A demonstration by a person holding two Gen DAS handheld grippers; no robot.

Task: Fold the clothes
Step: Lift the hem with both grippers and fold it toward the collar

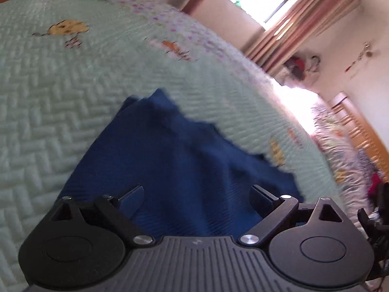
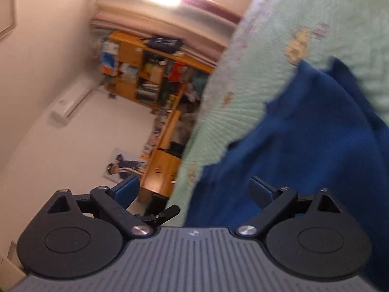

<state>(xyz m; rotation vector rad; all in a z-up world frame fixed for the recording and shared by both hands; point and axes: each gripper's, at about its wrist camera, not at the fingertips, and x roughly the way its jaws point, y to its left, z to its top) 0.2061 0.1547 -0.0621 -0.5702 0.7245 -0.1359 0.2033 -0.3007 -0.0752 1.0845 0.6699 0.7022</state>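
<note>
The blue garment [image 1: 170,155] lay rumpled on the green bedspread [image 1: 73,92], near the bed's edge. Both the left tool [image 1: 197,197] and right tool [image 2: 194,189] were spread wide, gripping nothing. Pinching only one layer could undo the fold.

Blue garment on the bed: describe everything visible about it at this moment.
The blue garment is dark blue, with a fine ribbed knit look. It lies rumpled, in loose folds with ragged-looking edges, on the pale green quilted bedspread. Both views are blurred. The left gripper and the right gripper stand open, pads not pressing it.
</note>
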